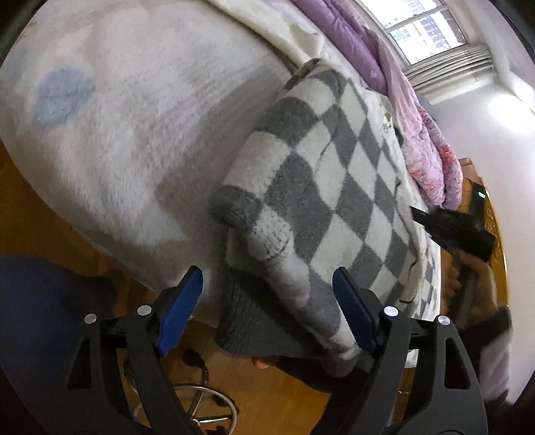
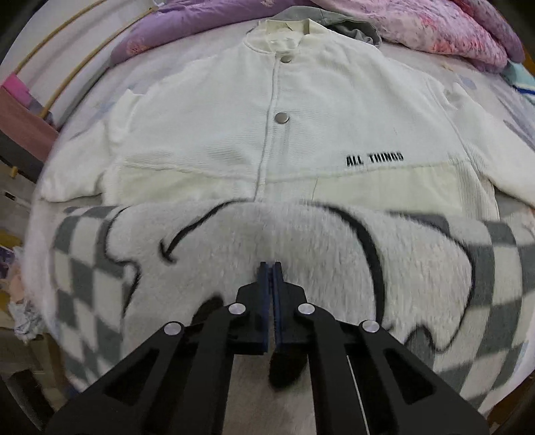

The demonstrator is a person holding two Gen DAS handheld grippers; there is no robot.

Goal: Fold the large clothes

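Nearest in the left wrist view, the left tongs (image 1: 267, 301) stand spread wide, blue pads apart, with nothing pinched; the hem and a grey-and-white knit cuff (image 1: 254, 217) of the checkered sweater (image 1: 334, 174) hang over the bed's near edge between and just beyond the fingers. Below lies a wooden floor (image 1: 33, 214). The sweater lies across the fluffy white bed cover (image 1: 133, 117), and at its far right edge the right tongs show as a dark shape, held by a hand (image 1: 468, 277).

In the right wrist view, the right tongs (image 2: 270, 271) are pressed together just above the sweater's fluffy white patch (image 2: 284, 241); whether they pinch the fleece cannot be told. Beyond the sweater lies a white snap-front jacket (image 2: 284, 127), spread flat, its hem touching the sweater's far edge. Farthest, purple and pink quilts (image 2: 434, 30) are heaped along the bed
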